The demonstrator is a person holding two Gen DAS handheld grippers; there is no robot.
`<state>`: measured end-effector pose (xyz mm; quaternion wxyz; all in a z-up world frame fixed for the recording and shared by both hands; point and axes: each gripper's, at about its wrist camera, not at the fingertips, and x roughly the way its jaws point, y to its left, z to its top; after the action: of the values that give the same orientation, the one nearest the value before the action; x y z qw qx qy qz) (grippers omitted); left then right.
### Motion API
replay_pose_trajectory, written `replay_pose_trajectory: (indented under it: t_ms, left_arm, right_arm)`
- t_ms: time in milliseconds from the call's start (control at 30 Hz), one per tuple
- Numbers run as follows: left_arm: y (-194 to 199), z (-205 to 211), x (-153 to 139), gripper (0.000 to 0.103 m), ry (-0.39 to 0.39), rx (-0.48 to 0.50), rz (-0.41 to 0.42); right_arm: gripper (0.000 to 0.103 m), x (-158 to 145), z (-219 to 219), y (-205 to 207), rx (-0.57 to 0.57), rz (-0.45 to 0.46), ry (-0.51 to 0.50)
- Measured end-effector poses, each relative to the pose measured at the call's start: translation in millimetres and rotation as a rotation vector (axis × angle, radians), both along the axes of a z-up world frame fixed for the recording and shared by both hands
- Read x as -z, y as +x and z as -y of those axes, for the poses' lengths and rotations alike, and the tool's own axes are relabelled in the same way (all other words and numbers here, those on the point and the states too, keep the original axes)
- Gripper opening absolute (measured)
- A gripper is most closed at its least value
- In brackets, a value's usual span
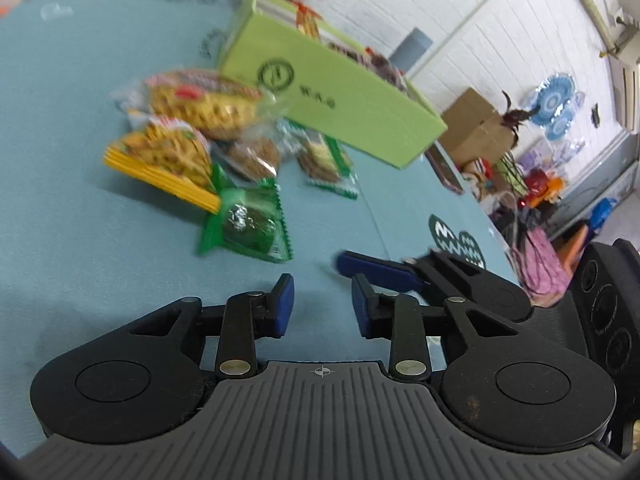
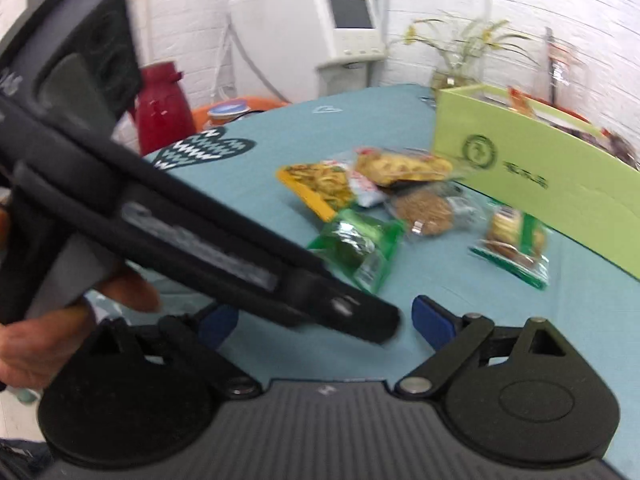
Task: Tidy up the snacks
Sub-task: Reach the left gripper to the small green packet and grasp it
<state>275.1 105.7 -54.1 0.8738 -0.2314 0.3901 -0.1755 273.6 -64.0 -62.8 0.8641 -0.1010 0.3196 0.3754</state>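
Room's pretty cluttered, honestly. Walls are white painted brick (image 2: pixel 560 8) all round, with daylight washing in bright. The counter has a teal cloth (image 1: pixel 60 128) with a dark zigzag heart print (image 2: pixel 204 148) on it. Against one wall sits a chunky white machine with a screen (image 2: pixel 320 32), next to it a red jug (image 2: pixel 162 108) and an orange tub. A vase of yellow-green sprigs (image 2: pixel 460 52) stands at the counter's far edge. Other side: cardboard boxes (image 1: pixel 476 128), blue patterned plates (image 1: pixel 554 100), and a heap of bags and colourful odds and ends on the floor.
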Motion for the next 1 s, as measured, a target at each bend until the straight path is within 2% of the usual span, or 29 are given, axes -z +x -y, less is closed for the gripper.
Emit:
replay_pose_trajectory:
  t_ms: [33,133,333,400,533,600,733,800,833,867,1000]
  left_arm:
    - [-4,-2,-6,0.021,0.027,-0.023,0.023]
    - [-7,-12,-17,0.023,0.065,-0.081,0.061]
    - [22,-15,1,0.020,0.098,-0.106,-0.006]
    - [29,-13,6,0.018,0.092,-0.093,-0.018]
    - [28,-10,6,0.004,0.055,-0.045,-0.010]
    - [26,-3,3,0.003,0.022,-0.002,-0.006]
    - [14,31,-3,0.004,0.038,0.074,0.001]
    - [4,40,-11,0.005,0.049,0.065,0.020]
    - [-1,39,-19,0.008,0.067,0.040,0.048]
    - [-5,36,-27,0.016,0.093,0.011,0.077]
    - [-6,11,-57,0.029,0.188,-0.121,0.169]
  right_arm:
    - [0.093,-3,5,2,0.023,-0.003,0.019]
    - [0.093,-8,7,10,0.057,0.003,0.045]
    - [0.094,7,-31,33,-0.056,-0.046,0.021]
    - [0.093,8,-40,32,-0.094,-0.038,-0.003]
    - [0.093,3,-33,26,-0.102,-0.019,0.008]
    - [0.093,0,-22,19,-0.086,-0.012,0.017]
    - [0.093,-3,8,3,-0.024,-0.033,0.028]
    - [0.093,-5,23,-4,0.015,-0.040,0.046]
    - [0.094,-8,28,-6,0.033,-0.031,0.053]
    - [0.094,-11,33,-6,0.052,-0.019,0.055]
    - [0.094,-16,31,6,0.089,0.005,0.071]
